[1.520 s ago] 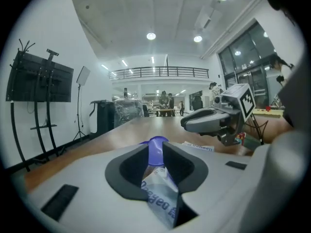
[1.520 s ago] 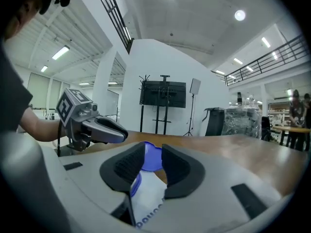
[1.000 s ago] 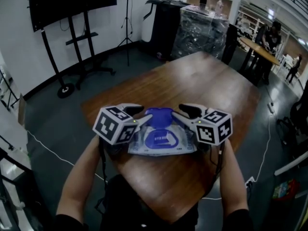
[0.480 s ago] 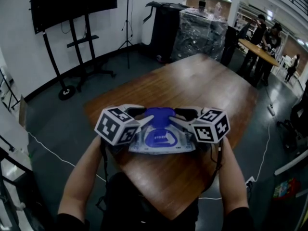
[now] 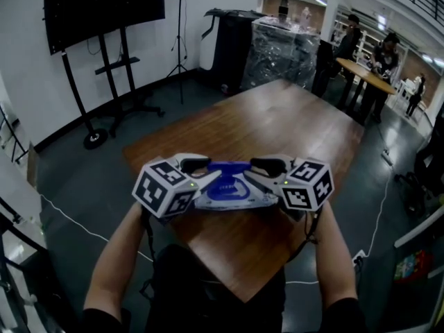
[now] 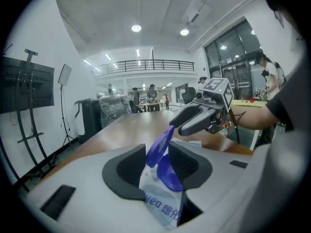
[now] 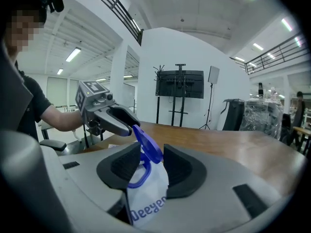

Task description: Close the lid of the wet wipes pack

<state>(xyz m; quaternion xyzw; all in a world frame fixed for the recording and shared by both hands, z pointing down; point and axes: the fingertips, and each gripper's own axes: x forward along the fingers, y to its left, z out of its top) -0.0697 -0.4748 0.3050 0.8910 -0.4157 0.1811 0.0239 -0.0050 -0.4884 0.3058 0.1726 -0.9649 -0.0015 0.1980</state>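
Head view: the person is holding the soft white-and-blue film wet wipes pack (image 5: 232, 194) over the near end of the brown wooden table (image 5: 291, 123), close to its near edge. The left gripper (image 5: 202, 172) is taking one short end and the right gripper (image 5: 263, 172) the other. The pack seems to be riding tilted, just off the surface.

Left gripper view: the black ribbed pads (image 6: 187, 161) are pinching the crinkled film end. The round blue hard-plastic lid (image 6: 159, 147) is standing open, tilted up on its hinge.

Right gripper view: these jaws are closing with the pack's other end between them, and the glossy film is lying against both pads beside the blue rim of the opening.

The pack is probably light and limp, sagging between grips, and its film looks slippery. The sealed ends are likely giving the safest hold. The stiff lid is the part to push, at its free edge, down onto the rim.
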